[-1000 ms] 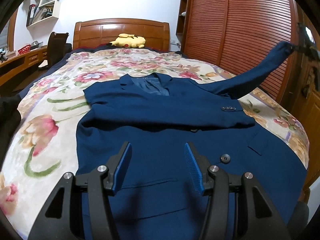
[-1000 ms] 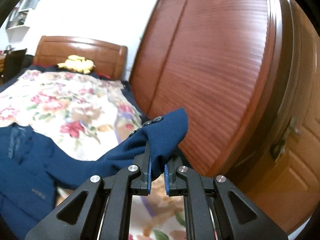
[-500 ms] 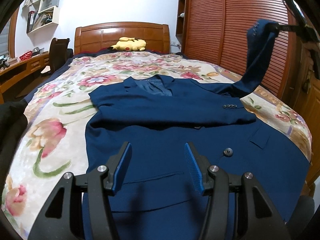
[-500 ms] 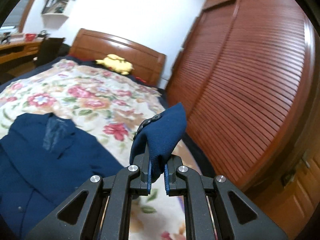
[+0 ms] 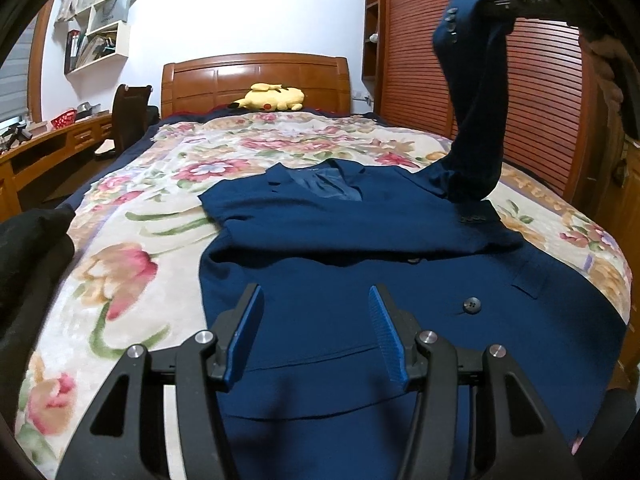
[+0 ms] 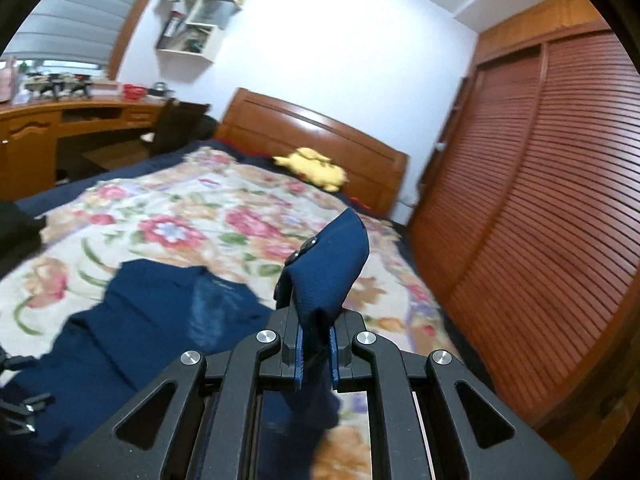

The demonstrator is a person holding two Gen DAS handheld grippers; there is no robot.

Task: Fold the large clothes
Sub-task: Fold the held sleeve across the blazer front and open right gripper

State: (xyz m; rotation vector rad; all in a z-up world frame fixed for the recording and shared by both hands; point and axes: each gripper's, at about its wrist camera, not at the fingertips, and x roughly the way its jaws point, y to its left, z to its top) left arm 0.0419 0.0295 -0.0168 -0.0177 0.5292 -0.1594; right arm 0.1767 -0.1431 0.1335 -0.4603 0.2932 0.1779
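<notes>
- A navy blue suit jacket (image 5: 360, 264) lies face up on the bed (image 5: 132, 248), collar toward the wooden headboard (image 5: 256, 78), on a floral bedspread (image 5: 168, 184).
- 1 sleeve (image 5: 352, 224) is folded across the jacket's chest, its cuff buttons near the right edge of the garment.
- The other sleeve (image 5: 476, 120) rises steeply from the shoulder, its cuff pinched high above the bed.
- The right claw (image 6: 316, 354) is pressed together on that cuff (image 6: 324, 268), the fabric bunched between its blue pads; the cuff buttons show on the cloth's left edge.
- In the left wrist view the right claw (image 5: 510, 2) enters from the upper right, in front of the slatted wardrobe doors (image 5: 540, 92).
- The left claw (image 5: 316, 332) is spread, nothing between its fingers, hovering over the jacket's lower front.
- A single front button (image 5: 472, 305) shows right of the left claw.
- A yellow plush toy (image 5: 272, 98) lies by the headboard.
- A wooden desk (image 6: 72, 120) and a dark chair (image 5: 128, 118) stand left of the bed, with white wall shelves (image 5: 100, 28) above.
</notes>
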